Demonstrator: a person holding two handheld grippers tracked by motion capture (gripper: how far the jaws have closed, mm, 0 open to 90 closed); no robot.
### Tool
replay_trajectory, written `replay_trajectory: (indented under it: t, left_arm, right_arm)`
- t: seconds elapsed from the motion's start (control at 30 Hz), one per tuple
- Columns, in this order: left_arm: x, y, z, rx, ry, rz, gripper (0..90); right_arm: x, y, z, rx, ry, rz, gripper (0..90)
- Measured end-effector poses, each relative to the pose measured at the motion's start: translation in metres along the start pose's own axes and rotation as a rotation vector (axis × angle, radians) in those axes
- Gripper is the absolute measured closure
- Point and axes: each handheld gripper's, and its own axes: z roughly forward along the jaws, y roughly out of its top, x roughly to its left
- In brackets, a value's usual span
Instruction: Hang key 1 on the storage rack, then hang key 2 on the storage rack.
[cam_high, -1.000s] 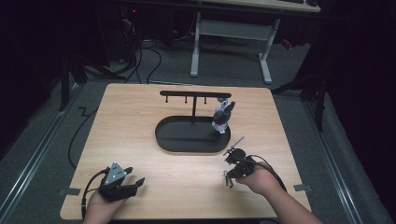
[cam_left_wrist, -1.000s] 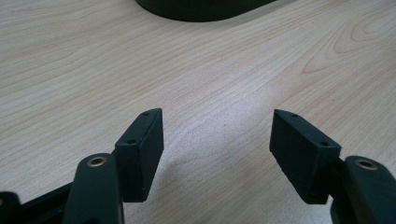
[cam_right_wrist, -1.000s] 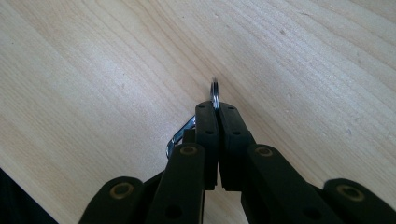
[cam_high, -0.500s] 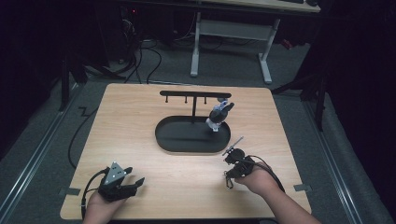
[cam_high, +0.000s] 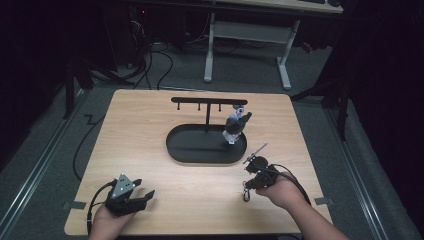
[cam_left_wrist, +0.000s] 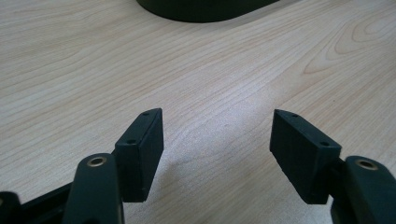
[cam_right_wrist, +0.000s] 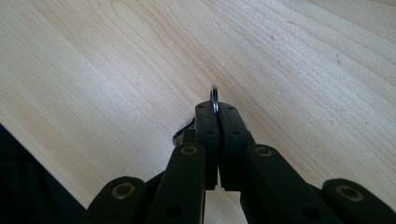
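Left gripper (cam_high: 142, 196), table's seven o'clock: jaws apart, idle. Right gripper (cam_right_wrist: 216, 112), five o'clock: clamped on a key ring (cam_right_wrist: 214, 99). Step: transport. Next likely calls for threading it onto the stand (cam_high: 207, 101) at twelve.

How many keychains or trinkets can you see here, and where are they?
2. One trinket hangs from the right end of the black rack, over its oval base. A metal key ring is pinched in the right tongs, near the table's front edge. Others may be hidden.
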Motion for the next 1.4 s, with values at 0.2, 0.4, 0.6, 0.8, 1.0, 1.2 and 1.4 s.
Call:
replay_trajectory:
  t: [0.2,0.4,0.6,0.8,1.0,1.2,1.4]
  left_arm:
    - [-0.001,0.0,0.0,-0.003,-0.002,0.0,35.6]
    - [-0.002,0.0,0.0,-0.01,-0.002,0.008,35.4]
    - [-0.005,0.002,-0.001,-0.036,-0.005,0.027,35.3]
    - [-0.006,0.002,-0.003,-0.042,-0.011,0.033,35.1]
    - [-0.004,0.003,-0.003,-0.043,-0.009,0.028,35.1]
    - [-0.005,0.004,0.001,-0.04,-0.013,0.032,35.1]
    - [-0.006,0.002,0.001,-0.03,-0.016,0.039,35.1]
  right_arm:
    - [0.002,0.0,-0.014,-0.017,0.0,-0.001,89.1]
    - [0.0,0.0,-0.023,-0.036,-0.013,-0.005,89.0]
    - [-0.002,-0.001,-0.027,-0.042,-0.005,0.003,89.1]
    - [-0.004,-0.001,-0.029,-0.042,-0.01,0.002,89.1]
    - [-0.001,0.001,-0.035,-0.038,-0.02,-0.001,89.1]
    - [-0.002,0.003,-0.04,-0.049,-0.025,-0.008,89.1]
    - [-0.004,0.006,-0.041,-0.055,-0.016,-0.001,89.1]
